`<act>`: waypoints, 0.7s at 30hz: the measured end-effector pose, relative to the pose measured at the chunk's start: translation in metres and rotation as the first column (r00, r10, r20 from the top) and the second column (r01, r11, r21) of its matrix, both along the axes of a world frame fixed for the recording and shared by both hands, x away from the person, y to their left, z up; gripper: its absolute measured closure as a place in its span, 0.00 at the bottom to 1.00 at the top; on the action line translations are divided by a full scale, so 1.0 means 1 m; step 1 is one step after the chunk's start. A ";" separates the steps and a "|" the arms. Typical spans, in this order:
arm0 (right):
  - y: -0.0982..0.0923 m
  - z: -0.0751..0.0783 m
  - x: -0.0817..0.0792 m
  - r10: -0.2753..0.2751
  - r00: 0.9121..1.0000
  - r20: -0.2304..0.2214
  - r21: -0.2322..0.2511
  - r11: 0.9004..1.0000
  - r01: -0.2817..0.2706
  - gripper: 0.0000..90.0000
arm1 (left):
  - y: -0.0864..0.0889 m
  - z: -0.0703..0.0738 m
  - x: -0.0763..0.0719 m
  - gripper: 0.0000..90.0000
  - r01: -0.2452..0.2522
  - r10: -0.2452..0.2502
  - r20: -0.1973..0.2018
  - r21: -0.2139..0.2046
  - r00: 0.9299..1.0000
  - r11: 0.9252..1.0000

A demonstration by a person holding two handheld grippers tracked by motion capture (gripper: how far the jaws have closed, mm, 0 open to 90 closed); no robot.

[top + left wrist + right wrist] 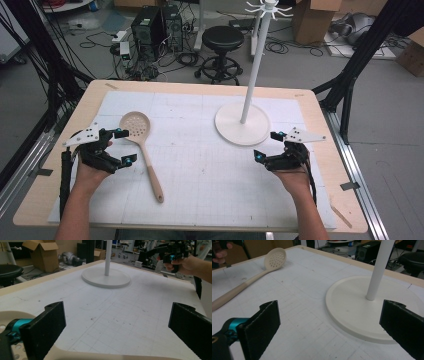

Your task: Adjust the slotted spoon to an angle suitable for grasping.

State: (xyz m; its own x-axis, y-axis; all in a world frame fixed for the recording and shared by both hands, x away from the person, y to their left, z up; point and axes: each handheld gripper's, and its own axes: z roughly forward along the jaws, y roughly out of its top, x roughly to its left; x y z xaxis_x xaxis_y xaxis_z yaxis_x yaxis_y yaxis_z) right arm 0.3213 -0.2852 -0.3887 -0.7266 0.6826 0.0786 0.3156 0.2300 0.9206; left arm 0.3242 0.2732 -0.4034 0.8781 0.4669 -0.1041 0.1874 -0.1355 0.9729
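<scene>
The slotted spoon [141, 147] lies flat on the white mat [210, 170] of the counter [320, 150], bowl pointing away from the person and handle slanting back toward them. The left tool [127, 146] sits just beside the spoon's neck, its 2 jaws spread wide and holding nothing. The right tool [266, 145] hangs open and empty near the round base of the white hanging stand [243, 123], well apart from the spoon.

The likely job is lifting the spoon and hanging it on the stand's top hooks. From here, a few risks stand out. The handle is thin, smooth and flat on the mat, so jaws closing from the side could skid it away or pinch the mat instead. A grip near the bowl would leave the long handle swinging and likely to twist loose. The stand is tall on a narrow pole; a knock from the right tool could rock it.
</scene>
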 end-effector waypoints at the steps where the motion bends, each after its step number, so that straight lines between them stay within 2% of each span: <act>1: 0.000 0.000 0.000 -0.001 1.000 0.001 -0.001 1.000 0.001 0.02 | 0.000 0.000 0.000 0.02 -0.003 0.003 -0.002 0.002 1.000 1.000; 15: 0.000 -0.001 0.001 0.002 1.000 -0.003 -0.003 1.000 -0.002 0.02 | -0.002 -0.001 0.001 0.02 -0.029 0.029 -0.018 0.021 0.999 0.999; 21: 0.000 -0.002 0.001 0.001 1.000 -0.001 -0.007 1.000 -0.001 0.02 | -0.002 -0.005 0.003 0.02 -0.057 0.062 -0.051 0.094 0.997 0.994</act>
State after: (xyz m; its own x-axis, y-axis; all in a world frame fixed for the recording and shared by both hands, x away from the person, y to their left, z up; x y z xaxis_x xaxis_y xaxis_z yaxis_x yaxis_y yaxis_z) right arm 0.3225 -0.2851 -0.3906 -0.7271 0.6825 0.0748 0.3166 0.2367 0.9186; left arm 0.3271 0.2711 -0.4080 0.8427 0.5282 -0.1041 0.2491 -0.2111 0.9452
